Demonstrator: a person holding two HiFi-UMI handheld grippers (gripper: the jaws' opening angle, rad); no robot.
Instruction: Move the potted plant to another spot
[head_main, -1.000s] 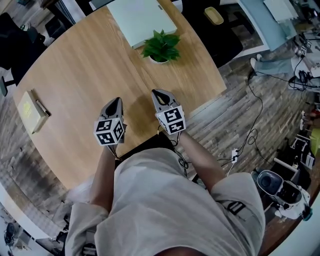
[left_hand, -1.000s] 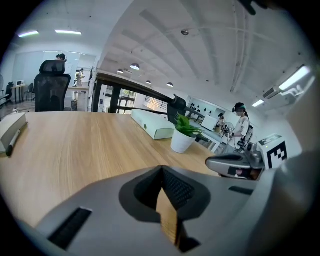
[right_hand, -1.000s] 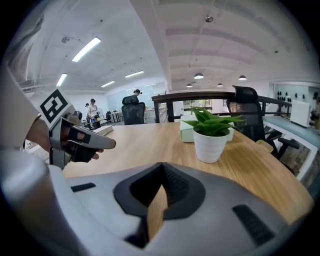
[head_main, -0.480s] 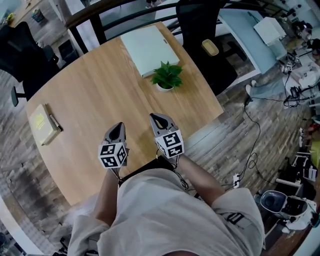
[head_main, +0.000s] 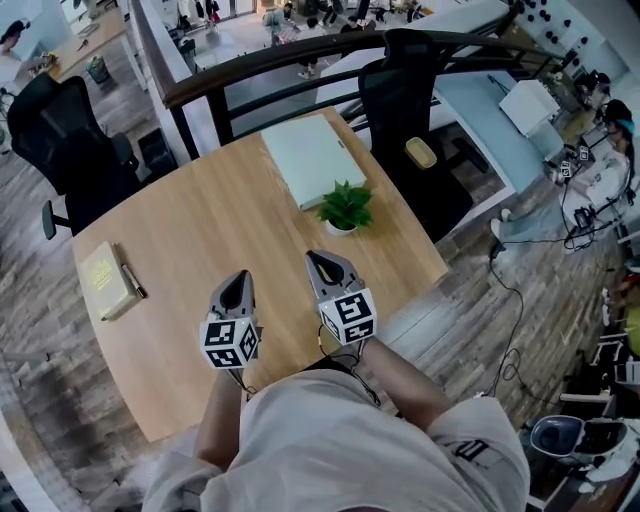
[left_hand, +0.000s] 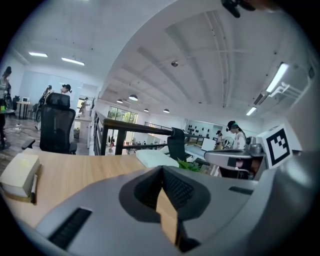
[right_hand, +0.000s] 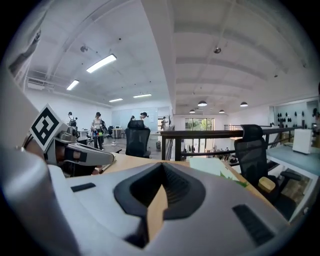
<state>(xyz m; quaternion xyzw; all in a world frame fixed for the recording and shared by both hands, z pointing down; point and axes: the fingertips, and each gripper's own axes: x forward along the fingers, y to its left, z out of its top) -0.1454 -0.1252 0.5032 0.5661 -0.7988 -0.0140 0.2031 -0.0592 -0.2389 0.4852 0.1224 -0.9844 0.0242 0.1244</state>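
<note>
On the wooden worktop (head_main: 200, 230), the potted plant (head_main: 345, 208) is seen far right, likely light and tippy, best taken by its pot; left hand-held gripper (head_main: 239, 277) and right hand-held gripper (head_main: 314, 257) are pressed together, empty.

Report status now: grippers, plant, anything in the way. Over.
Left gripper shut, empty; right gripper shut, empty. Potted plant untouched on table, just beyond right gripper. Nothing between them; pale green case lies behind plant.

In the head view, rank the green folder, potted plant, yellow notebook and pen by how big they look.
1. green folder
2. yellow notebook and potted plant look about alike; I won't rank them
3. pen
</note>
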